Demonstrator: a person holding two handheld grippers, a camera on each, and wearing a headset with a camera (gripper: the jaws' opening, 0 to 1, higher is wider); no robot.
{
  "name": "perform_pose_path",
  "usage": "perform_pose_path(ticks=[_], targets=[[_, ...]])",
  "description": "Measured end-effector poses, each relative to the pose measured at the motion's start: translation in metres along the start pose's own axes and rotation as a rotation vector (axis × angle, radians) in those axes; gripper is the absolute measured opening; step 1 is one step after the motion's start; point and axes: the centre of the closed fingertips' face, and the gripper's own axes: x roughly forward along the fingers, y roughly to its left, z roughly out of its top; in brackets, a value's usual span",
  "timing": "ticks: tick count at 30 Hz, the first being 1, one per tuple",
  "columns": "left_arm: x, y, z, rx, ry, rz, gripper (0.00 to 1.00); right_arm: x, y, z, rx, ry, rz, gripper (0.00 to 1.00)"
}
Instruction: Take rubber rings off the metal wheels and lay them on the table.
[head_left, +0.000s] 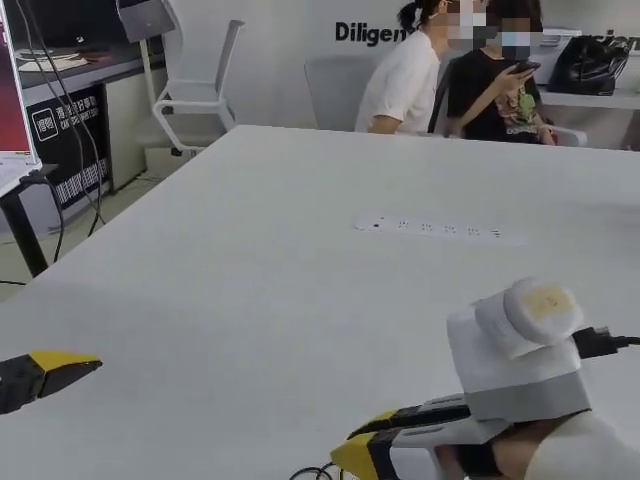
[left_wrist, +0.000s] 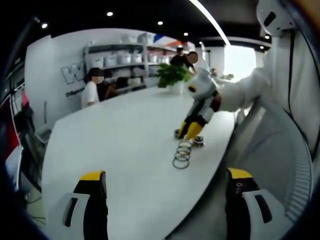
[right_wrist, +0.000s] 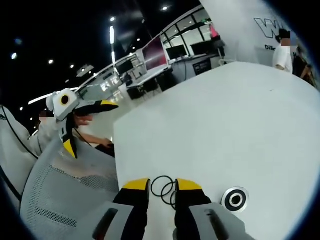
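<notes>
Several black rubber rings (left_wrist: 182, 155) lie overlapping on the white table (head_left: 300, 260) near its front edge. They also show as rubber rings (right_wrist: 164, 187) just past my right gripper (right_wrist: 161, 192), whose jaws stand a narrow gap apart over them. A metal wheel (right_wrist: 235, 199) with a dark hub lies flat to the right of the tips. Two small wheels (left_wrist: 198, 141) flank the right gripper (left_wrist: 190, 132), which points down at the table. My left gripper (left_wrist: 165, 190) is held wide open off to the side, away from the rings, holding nothing. Its yellow tip (head_left: 62, 365) shows at the left.
A white power strip (head_left: 440, 229) lies mid-table. Two people (head_left: 450, 80) sit at the far side, with chairs (head_left: 195, 80) behind. A grey mesh chair back (right_wrist: 60, 200) is close to the table's front edge. A potted plant (left_wrist: 172, 75) stands at the far end.
</notes>
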Motion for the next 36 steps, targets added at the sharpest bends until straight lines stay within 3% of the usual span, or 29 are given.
perform_pose_path(ticks=[8,17,19,26,36], targets=[[0.002,-0.001,0.002,0.007,0.0,-0.008,1.0,-0.038,-0.003,0.014,-0.079,-0.071,-0.09,0.28],[0.002,-0.003,0.003,0.018,0.002,-0.027,1.0,-0.072,0.008,0.023,-0.158,-0.119,-0.137,0.49],[0.001,-0.001,0.003,0.016,-0.002,-0.026,1.0,-0.083,0.004,0.022,-0.206,-0.134,-0.189,0.53],[0.004,-0.005,0.003,0.017,-0.024,-0.043,1.0,-0.106,-0.001,-0.005,-0.184,-0.127,-0.271,0.7],[0.01,-0.009,-0.004,-0.012,-0.03,-0.065,1.0,-0.129,0.006,-0.038,-0.196,-0.106,-0.329,0.82]])
